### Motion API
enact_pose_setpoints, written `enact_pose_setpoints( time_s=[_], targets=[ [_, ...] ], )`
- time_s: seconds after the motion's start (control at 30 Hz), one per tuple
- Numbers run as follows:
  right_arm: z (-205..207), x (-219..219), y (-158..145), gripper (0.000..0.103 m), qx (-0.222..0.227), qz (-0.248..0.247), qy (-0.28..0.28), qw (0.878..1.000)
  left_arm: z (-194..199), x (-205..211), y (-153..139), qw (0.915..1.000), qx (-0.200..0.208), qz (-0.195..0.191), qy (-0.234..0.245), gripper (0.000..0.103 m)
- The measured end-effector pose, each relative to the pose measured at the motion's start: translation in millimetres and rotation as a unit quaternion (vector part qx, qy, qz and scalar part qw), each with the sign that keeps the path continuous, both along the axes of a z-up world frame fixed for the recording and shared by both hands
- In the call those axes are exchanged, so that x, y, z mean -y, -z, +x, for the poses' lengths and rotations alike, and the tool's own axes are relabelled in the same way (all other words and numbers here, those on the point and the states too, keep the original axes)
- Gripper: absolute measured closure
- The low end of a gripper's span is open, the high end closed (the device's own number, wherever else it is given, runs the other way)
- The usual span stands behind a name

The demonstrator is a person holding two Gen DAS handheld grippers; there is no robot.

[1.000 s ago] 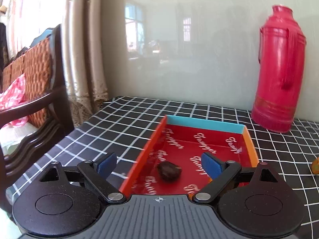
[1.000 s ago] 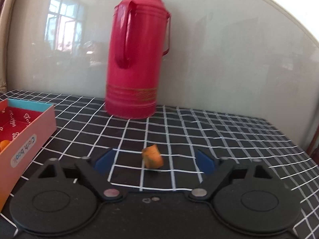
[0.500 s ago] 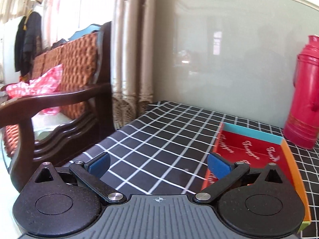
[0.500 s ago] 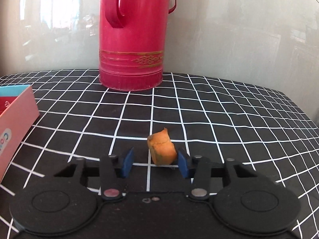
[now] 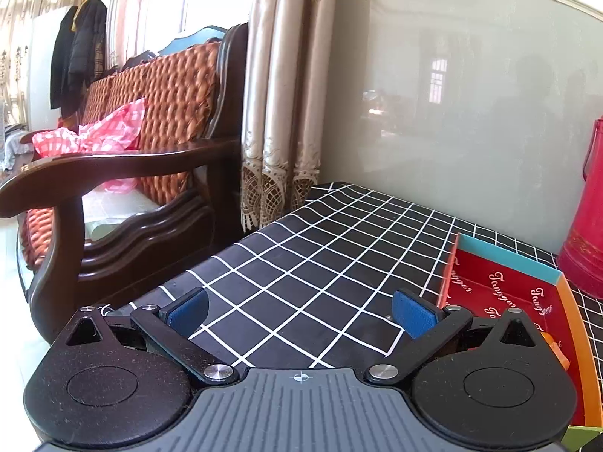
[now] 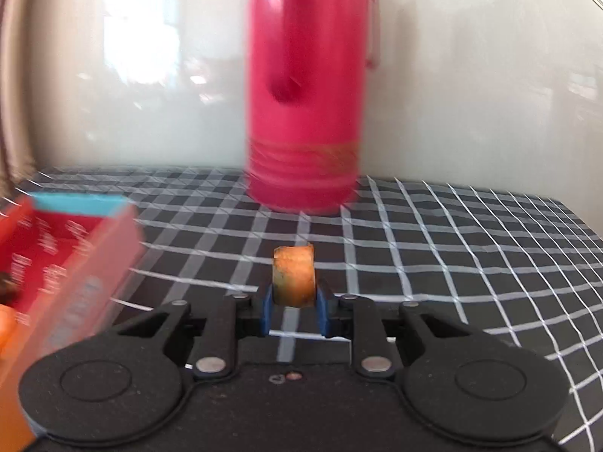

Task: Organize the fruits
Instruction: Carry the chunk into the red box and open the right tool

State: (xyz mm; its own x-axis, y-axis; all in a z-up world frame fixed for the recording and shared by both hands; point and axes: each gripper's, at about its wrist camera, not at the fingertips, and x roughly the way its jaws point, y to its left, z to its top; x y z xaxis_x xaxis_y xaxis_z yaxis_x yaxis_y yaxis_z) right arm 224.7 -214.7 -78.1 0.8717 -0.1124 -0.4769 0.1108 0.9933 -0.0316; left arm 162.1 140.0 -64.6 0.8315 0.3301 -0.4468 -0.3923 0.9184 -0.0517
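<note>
Right gripper: we now pinch the orange fruit piece, lifted off the tabletop.
Left gripper: fingers spread, swung away from the tray.
Next: we carry it to the tray.

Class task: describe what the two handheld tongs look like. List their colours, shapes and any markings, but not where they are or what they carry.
The left tongs and right tongs match: two round black discs, angled black link arms with silver rivets, and blue finger pads. The left's grey ribbed body bears a small white crosshair mark. No cables or sleeves show.
</note>
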Motion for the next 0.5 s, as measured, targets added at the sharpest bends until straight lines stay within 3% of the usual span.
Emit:
enact_pose_setpoints(
  time_s=[0.2, 0.5],
  targets=[
    [-14.9, -51.0, -15.4, 0.088, 0.037, 0.013, -0.111, 0.993, -8.0, 0.5, 0.2, 0.9998, 0.003, 0.019, -0.001, 0.000],
    [-12.7, -125.6, -10.4, 0.088, 0.018, -0.010, -0.216, 0.976, -19.3, -17.6, 2.1, 0.9995, -0.004, 0.028, -0.013, 0.000]
  ],
)
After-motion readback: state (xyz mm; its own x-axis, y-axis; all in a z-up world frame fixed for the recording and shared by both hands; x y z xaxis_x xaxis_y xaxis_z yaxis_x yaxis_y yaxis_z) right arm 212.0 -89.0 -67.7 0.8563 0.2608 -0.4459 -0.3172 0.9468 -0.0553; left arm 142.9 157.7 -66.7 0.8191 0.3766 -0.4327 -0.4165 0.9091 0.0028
